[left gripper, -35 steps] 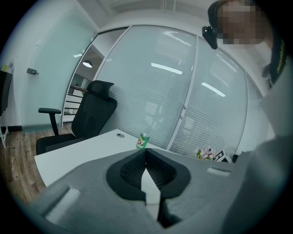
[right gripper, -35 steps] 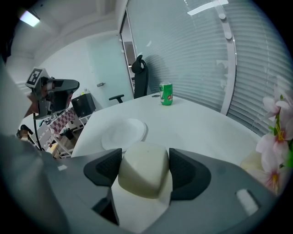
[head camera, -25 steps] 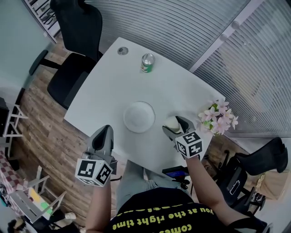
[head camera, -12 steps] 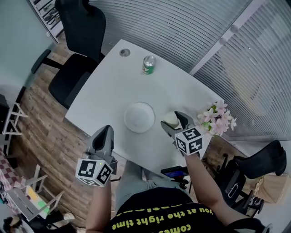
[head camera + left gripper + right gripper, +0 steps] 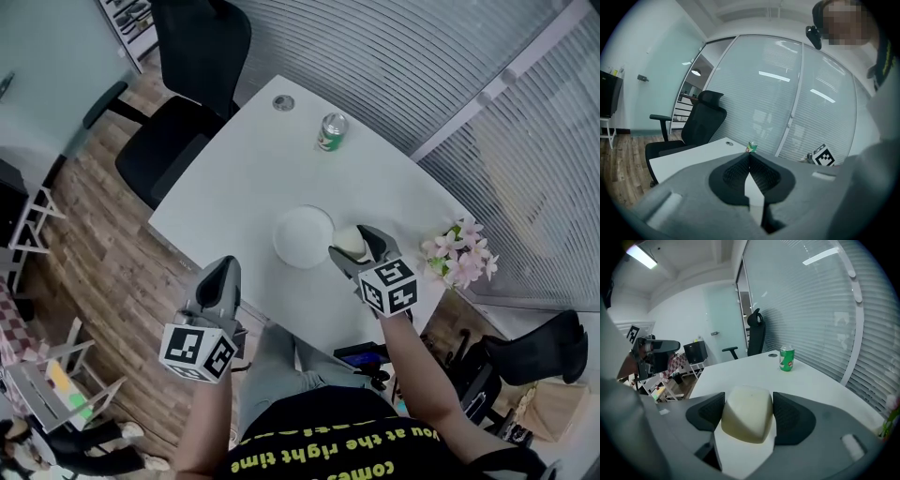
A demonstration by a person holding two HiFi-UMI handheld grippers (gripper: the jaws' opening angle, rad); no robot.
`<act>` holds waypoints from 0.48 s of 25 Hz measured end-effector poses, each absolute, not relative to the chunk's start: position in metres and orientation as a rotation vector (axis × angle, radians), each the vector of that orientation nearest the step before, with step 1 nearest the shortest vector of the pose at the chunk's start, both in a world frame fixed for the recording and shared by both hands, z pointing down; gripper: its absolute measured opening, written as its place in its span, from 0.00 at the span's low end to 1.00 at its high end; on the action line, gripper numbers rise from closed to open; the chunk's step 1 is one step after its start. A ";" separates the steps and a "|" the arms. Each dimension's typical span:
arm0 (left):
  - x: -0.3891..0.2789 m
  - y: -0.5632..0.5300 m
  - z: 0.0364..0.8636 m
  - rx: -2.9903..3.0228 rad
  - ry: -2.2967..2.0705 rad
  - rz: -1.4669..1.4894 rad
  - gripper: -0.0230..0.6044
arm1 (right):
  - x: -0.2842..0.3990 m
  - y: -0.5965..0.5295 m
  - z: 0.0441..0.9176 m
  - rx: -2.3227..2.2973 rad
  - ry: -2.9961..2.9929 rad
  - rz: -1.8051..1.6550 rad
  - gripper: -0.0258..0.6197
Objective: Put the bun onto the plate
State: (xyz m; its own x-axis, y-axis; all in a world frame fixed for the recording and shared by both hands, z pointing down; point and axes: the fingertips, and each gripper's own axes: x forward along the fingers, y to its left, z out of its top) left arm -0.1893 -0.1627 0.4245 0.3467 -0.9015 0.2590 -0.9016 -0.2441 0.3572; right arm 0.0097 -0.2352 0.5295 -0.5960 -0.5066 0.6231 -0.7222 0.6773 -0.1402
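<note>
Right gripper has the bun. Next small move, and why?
Probably shift it a little left in the head view, until it is over the plate's middle. The right gripper has its fingers clamped on the bun, which shows at the right rim of the bare plate, not yet over its middle.

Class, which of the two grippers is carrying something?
The right gripper: its jaws clamp the pale bun; the left gripper is shut on nothing.

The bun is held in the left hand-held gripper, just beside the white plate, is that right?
No: the right hand-held gripper holds the bun, just beside the white plate. The right gripper view shows it clamped between that gripper's jaws.
</note>
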 end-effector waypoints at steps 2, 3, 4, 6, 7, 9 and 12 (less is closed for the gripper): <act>-0.194 -0.158 0.426 2.160 -1.588 0.001 0.04 | 0.000 -0.236 0.529 0.922 -2.350 0.514 0.55; -0.196 -0.156 0.426 2.154 -1.594 0.001 0.04 | -0.004 -0.236 0.529 0.911 -2.354 0.512 0.55; -0.199 -0.154 0.427 2.149 -1.599 0.002 0.04 | -0.008 -0.236 0.530 0.900 -2.359 0.509 0.55; -0.201 -0.150 0.429 2.141 -1.606 0.004 0.04 | -0.017 -0.236 0.531 0.879 -2.366 0.507 0.55; -0.202 -0.149 0.429 2.137 -1.607 0.003 0.04 | -0.020 -0.236 0.532 0.869 -2.369 0.507 0.55; -0.203 -0.147 0.430 2.132 -1.610 0.003 0.04 | -0.028 -0.237 0.534 0.852 -2.375 0.506 0.55; -0.207 -0.145 0.432 2.117 -1.623 0.000 0.04 | -0.039 -0.239 0.536 0.823 -2.385 0.499 0.55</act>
State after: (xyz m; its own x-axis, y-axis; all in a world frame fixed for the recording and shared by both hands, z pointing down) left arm -0.2075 -0.1446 0.4319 0.3001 -0.9126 0.2778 -0.9125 -0.1898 0.3624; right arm -0.0388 -0.2387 0.5365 -0.6531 -0.4420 0.6149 -0.6514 0.7420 -0.1585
